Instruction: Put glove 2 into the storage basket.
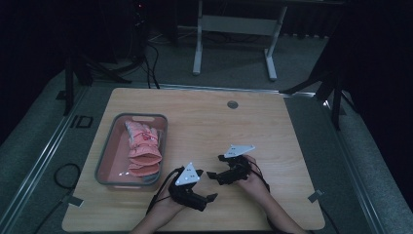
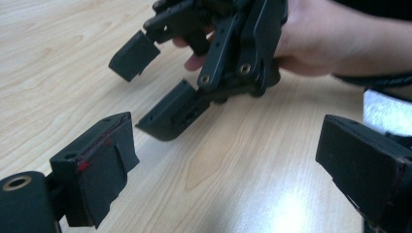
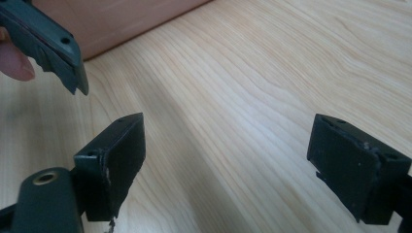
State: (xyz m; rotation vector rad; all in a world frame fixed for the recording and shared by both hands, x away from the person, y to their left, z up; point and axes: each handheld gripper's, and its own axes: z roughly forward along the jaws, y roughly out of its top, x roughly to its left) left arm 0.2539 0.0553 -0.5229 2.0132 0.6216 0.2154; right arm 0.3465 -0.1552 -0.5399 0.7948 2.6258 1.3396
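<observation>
Pink gloves (image 1: 142, 148) lie piled in a grey basket (image 1: 109, 141) on the left of the wooden table (image 1: 204, 117). At the front middle, my left gripper (image 1: 206, 185) is held low over the bare wood and points right, open with nothing in it. In its own view the left gripper (image 2: 231, 170) has wide-spread jaws over the table top. My right gripper (image 1: 216, 166) sits just right of it and points left toward it, also open and empty. The left gripper view shows the right gripper (image 2: 151, 85) close ahead, held by a hand (image 2: 320, 43). The right gripper (image 3: 233, 165) frames only wood.
A round grommet (image 1: 232, 104) sits near the table's far edge. The basket's side (image 3: 121, 19) shows at the top left of the right gripper view, behind one jaw of the left gripper. A white desk frame (image 1: 234, 29) stands on the floor beyond the table.
</observation>
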